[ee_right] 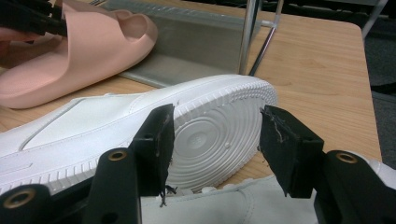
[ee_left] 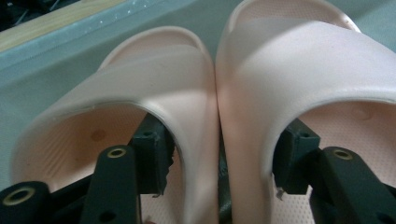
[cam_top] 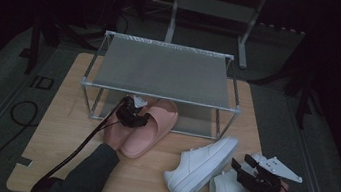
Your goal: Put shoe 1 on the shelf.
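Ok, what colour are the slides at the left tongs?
Pale pink slides, clearest in the left gripper view.

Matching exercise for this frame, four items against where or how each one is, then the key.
Items:
1. pink slides
2. rack
3. left gripper
4. tipped white sneaker

States:
A. on its side, ribbed sole facing the right gripper
B. jaws open, one inside each slide
C. side by side, toes on the bottom shelf
D. standing at the table's far edge, top shelf bare

Pairs: 1-C, 2-D, 3-B, 4-A
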The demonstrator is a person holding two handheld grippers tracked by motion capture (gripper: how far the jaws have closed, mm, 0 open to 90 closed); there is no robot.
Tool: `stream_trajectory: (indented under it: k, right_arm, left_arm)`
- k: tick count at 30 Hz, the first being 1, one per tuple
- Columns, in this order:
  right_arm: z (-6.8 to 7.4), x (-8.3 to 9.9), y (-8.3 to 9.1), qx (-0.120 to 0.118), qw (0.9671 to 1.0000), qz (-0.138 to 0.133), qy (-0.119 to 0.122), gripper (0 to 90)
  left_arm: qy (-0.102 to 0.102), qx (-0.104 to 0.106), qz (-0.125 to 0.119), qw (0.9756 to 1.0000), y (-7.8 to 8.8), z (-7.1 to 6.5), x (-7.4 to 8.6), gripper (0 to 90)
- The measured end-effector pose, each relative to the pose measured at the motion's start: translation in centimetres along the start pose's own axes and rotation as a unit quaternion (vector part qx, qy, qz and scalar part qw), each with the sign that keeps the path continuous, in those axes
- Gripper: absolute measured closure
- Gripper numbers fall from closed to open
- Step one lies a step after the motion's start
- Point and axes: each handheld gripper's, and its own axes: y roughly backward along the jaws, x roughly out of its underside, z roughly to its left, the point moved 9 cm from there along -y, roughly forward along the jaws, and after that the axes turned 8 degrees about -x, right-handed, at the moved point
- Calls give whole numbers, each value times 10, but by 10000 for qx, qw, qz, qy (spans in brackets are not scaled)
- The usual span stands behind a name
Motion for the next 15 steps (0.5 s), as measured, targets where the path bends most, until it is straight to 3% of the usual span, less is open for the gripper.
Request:
stream_trajectory:
  k: [1,2,10,12,15]
  right_arm:
    - [0,0,0,2,10000,-1,0,445]
    - [0,0,0,1,10000,-1,1,445]
    - [-1,0,1,13,10000,0,-7,443]
    - [0,0,1,15,10000,-2,-7,442]
    - [0,0,1,14,10000,-9,-7,441]
  left_arm:
    - [12,-5,-22,10000,1,-1,0,439]
    - [31,224,-26,9997,1,-6,0,436]
    - [-68,187,-29,9998,7,-7,5,424]
    - [-229,131,-74,9996,11,-5,6,425]
    - [-261,116,-105,9995,18,-5,8,426]
